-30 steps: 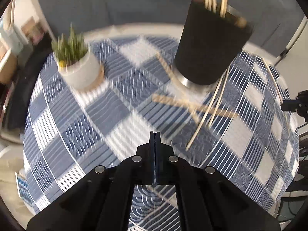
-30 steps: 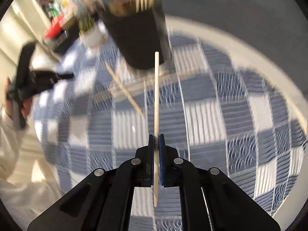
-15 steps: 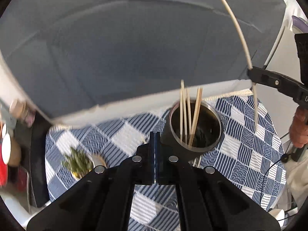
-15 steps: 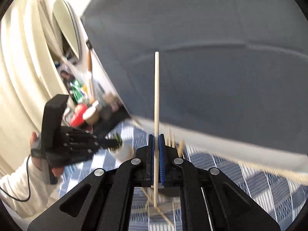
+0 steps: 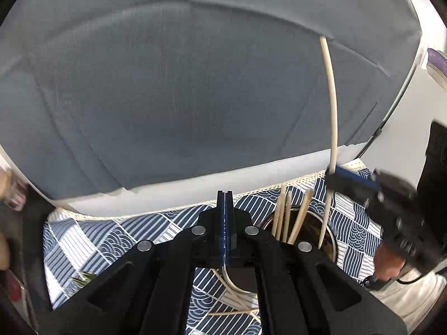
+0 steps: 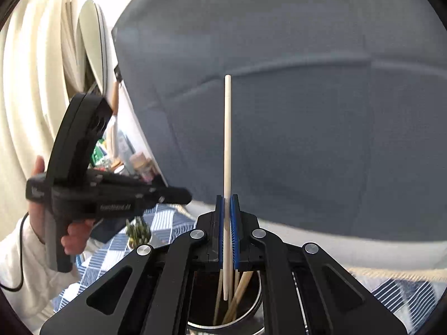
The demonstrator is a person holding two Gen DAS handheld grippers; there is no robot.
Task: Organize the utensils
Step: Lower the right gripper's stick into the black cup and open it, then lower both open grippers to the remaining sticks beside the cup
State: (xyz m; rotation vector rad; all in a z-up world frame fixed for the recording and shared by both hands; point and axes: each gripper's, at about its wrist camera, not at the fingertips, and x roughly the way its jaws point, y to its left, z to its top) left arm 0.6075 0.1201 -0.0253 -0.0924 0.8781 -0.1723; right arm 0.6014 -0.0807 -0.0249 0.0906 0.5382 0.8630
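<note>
While the right gripper (image 6: pixel 228 230) stood clamped on a pale chopstick (image 6: pixel 227 150) held upright, the stick's lower tip hung just inside the mouth of the metal-rimmed cup (image 6: pixel 258 304) directly beneath, among the chopsticks already standing there. The left gripper (image 5: pixel 225 223) hovered beside the cup with its jaws together, seemingly holding nothing, though blur made that uncertain. Releasing well probably meant keeping the stick vertical over open space before parting the jaws.

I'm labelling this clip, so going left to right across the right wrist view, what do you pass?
Cream curtain → left gripper in the person's hand → small potted plant → white chopstick clamped upright in the right gripper above the utensil holder → checked tablecloth.
</note>
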